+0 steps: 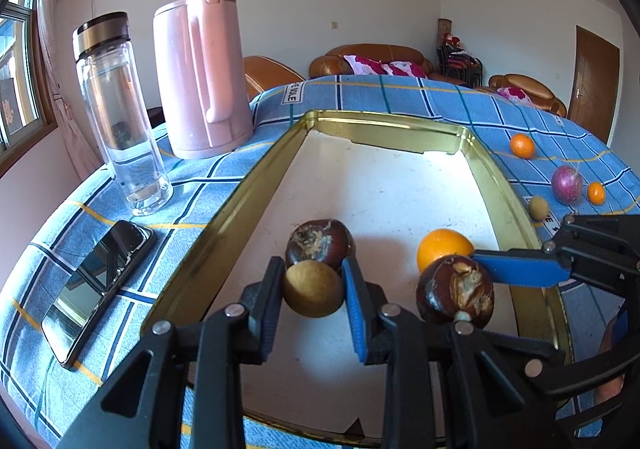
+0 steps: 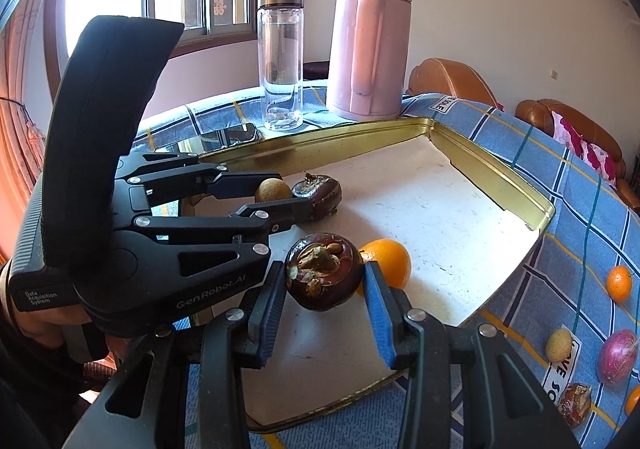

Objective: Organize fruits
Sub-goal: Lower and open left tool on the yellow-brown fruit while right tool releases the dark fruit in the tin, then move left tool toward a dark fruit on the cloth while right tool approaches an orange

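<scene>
Both tongs are clamped on fruit over the shallow gold-rimmed metal tray (image 1: 224,205): the left gripper (image 1: 314,283) pinches a small round tan longan (image 1: 313,291), the right gripper (image 2: 324,277) a dark brown, flaky water chestnut (image 2: 324,271). Inside the tray, a second brown water chestnut (image 1: 318,241) sits touching the longan, and a smooth orange citrus (image 2: 390,261) lies just beside the held chestnut. Each looks light, hard-skinned and prone to roll, so a grip across the widest middle seems best. Outside the tray, a blue checked tablecloth (image 1: 400,93) lies soft and rumpled.
</scene>
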A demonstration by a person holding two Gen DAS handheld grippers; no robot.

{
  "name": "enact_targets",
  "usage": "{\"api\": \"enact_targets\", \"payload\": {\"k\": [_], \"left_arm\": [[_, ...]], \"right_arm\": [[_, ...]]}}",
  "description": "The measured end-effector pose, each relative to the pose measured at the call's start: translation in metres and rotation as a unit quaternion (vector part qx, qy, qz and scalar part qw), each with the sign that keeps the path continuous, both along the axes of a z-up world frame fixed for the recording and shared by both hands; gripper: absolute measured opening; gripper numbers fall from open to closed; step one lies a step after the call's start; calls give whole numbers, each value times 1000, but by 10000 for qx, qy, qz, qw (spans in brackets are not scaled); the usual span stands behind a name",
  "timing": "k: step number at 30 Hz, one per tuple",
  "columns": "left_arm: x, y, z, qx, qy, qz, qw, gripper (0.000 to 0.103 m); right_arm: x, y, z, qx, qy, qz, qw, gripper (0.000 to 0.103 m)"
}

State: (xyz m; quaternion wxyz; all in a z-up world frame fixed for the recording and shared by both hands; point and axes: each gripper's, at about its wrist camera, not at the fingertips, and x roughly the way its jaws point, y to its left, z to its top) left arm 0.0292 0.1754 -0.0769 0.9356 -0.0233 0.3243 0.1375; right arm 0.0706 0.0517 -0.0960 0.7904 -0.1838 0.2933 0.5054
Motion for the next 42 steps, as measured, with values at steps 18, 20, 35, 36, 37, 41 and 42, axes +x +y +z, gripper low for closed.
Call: {"api": "enact_targets", "payload": {"k": [18,20,35,36,37,41,42], "left_arm": [[-6,2,2,-56,-151,108,9998,45],[-7,3,3,-61,-171,151,9997,50],[-21,4,16,-66,-670,391,9970,102],[-21,1,19,-56,-707,363,9968,102],[-22,-3,22,-50,-742,315,9967,102],[-21,-23,34,35,-887,108,9960,102],[-21,-30,37,58,-917,40,9958,103]], "right_arm": [[3,-5,1,87,-35,-180,9998,56],[7,-8,1,152,53,-269,9995,62],[4,-47,21,972,-425,-818,9910,73],[5,-52,23,1001,-443,-880,9901,73],[6,-58,25,1042,-446,-945,9891,73],[11,-86,32,1172,-502,-1237,9841,73],[11,-93,34,1201,-527,-1311,9827,73]]}}
